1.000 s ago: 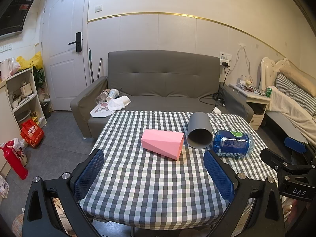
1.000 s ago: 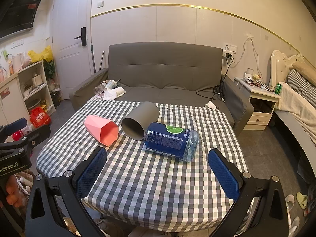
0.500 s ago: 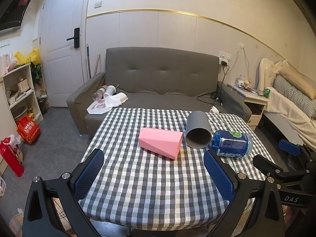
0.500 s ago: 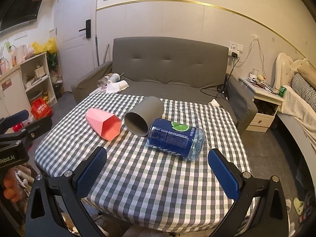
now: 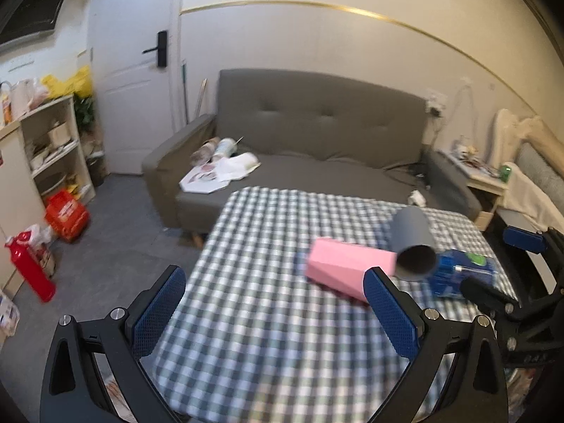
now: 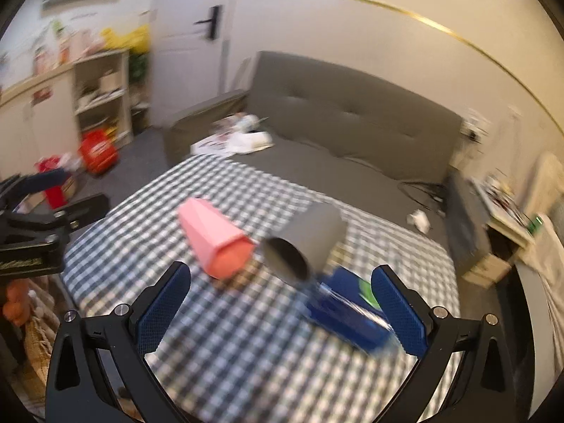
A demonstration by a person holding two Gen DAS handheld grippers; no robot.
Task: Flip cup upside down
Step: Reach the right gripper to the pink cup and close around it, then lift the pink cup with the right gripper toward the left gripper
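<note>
Three items are lying on their sides on the checked worktop [image 5: 268, 320] as we are holding both tongs above its near edge. We are keeping the left tongs [image 5: 275, 312] spread wide and gripping nothing; the pink cup [image 5: 343, 273] is lying ahead of them, toward their right finger. We are keeping the right tongs [image 6: 282, 305] wide apart and empty too, with the grey cup [image 6: 310, 238] lying just ahead between the fingers, its dark mouth turned toward us. A blue bottle [image 6: 347, 312] is resting close to the right finger, touching the grey cup. Behind the worktop a grey sofa [image 5: 317, 130] is standing against the wall. Both views are blurring.
</note>
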